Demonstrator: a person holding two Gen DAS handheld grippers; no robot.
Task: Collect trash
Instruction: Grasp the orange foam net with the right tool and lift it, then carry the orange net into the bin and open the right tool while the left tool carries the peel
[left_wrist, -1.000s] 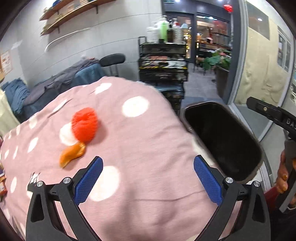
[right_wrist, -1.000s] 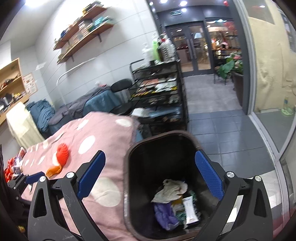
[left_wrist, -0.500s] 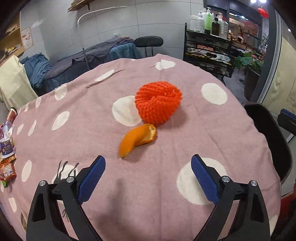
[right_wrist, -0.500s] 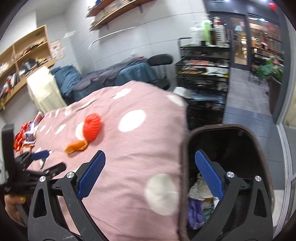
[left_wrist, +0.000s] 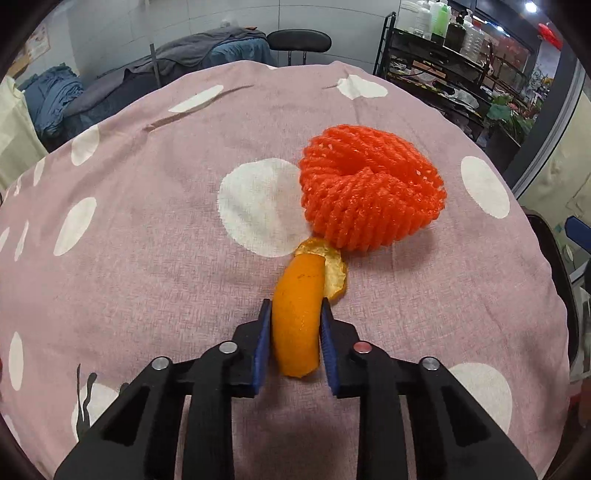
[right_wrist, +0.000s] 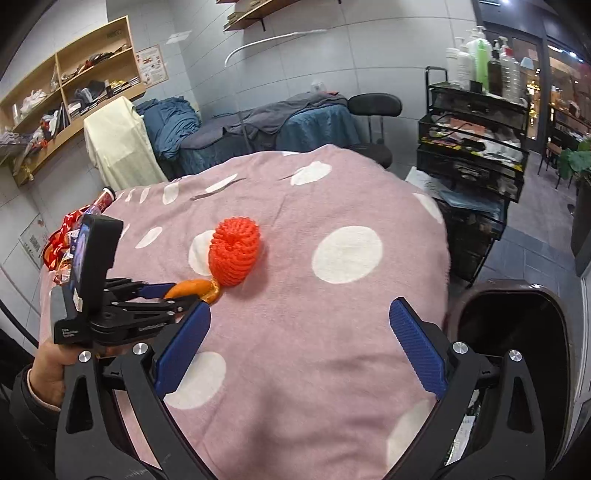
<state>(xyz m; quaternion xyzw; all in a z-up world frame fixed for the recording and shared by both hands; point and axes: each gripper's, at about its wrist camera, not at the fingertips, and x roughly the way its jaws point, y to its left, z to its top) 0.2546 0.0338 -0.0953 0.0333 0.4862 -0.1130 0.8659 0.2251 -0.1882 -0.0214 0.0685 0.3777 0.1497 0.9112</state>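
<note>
My left gripper (left_wrist: 295, 314) is shut on an orange peel (left_wrist: 298, 314) that lies on the pink polka-dot tablecloth (left_wrist: 147, 258). It also shows in the right wrist view (right_wrist: 177, 293) with the peel (right_wrist: 192, 287). A red foam fruit net (left_wrist: 369, 192) sits just beyond the peel, touching its far end; it also shows in the right wrist view (right_wrist: 234, 256). My right gripper (right_wrist: 299, 343) is open and empty above the table's near right part. The dark trash bin (right_wrist: 517, 325) stands at the table's right edge.
Snack wrappers (right_wrist: 62, 240) lie at the table's far left edge. A black trolley with bottles (right_wrist: 476, 122) and a chair (right_wrist: 373, 107) stand behind the table. The bin rim also shows in the left wrist view (left_wrist: 554, 266).
My left gripper has moved forward and closed on the orange peel. My right gripper has swung left, away from the bin and over the table.
</note>
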